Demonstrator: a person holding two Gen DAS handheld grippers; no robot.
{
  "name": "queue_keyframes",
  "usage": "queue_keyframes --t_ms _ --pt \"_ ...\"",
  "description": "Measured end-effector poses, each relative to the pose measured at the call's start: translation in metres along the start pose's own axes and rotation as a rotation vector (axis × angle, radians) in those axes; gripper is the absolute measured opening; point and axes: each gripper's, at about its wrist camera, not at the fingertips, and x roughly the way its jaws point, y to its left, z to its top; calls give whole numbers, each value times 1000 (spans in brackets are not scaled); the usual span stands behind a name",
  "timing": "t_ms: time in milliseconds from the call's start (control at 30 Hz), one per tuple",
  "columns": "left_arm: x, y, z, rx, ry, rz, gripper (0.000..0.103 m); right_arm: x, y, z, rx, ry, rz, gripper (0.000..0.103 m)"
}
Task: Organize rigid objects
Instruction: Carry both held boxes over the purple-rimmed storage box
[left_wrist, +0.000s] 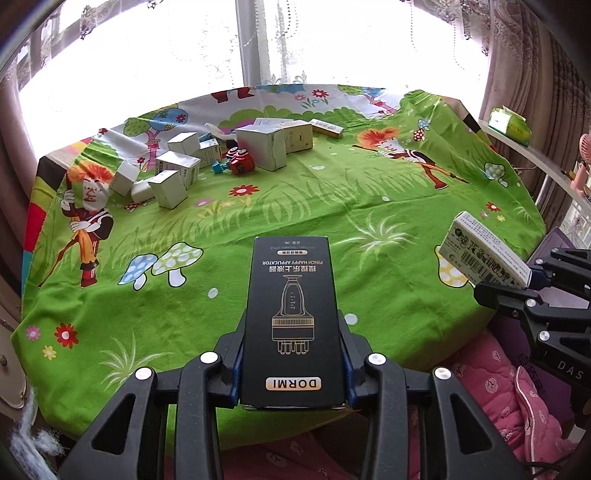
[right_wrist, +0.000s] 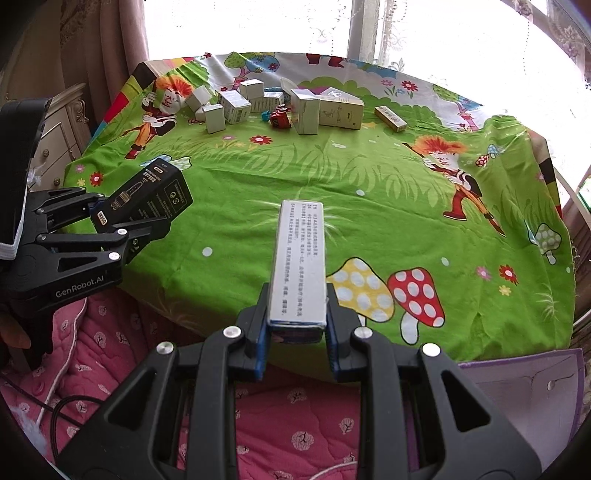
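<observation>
Worktop, one, covered by a green cartoon-print cloth with mushrooms, flowers and figures; behind it a bright window with lace curtains. Pink quilted fabric lies along the worktop's near edge. A narrow shelf right of the worktop carries one green packet.

Landmark: the large white carton standing at the far side of the worktop.
- Beside it on the right, one cream box touching it.
- Further right, apart, one slim yellow-edged box lying flat.
- Left of it, a loose cluster of small white boxes; roughly seven, count uncertain since several overlap.
- Just at its left foot, one red toy.

Held items, two, both well nearer than the carton, above the worktop's near edge:
- Black box marked DORMI, clamped by its lower end in the left tool, pads pressed on both long sides.
- Long white box with printed text, clamped at its near end in the right tool.
</observation>
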Motion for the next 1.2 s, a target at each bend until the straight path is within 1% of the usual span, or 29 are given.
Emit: queue_keyframes --t_ms 133,233,400,667,767,1033,1200 --pt "-6 -16 3 41 -2 -14 40 -11 -13 -12 21 3 -28 29" --pt "-14 -29 6 74 -7 -31 40 -19 -24 -19 30 -3 -65 29" --pt "-30 -57 15 150 -36 -71 40 -39 -47 -28 67 -34 -111 29" --pt "-43 -107 24 274 -44 -152 40 -65 -79 -43 110 -70 -193 29" --pt "-45 -129 30 316 -36 -202 40 -71 -90 -53 126 -67 -224 29" --pt "-44 -190 37 396 33 -350 40 -90 -126 -90 188 -36 -309 29" --pt "-48 -229 44 440 64 -450 40 -117 -166 -122 268 -6 -418 29"
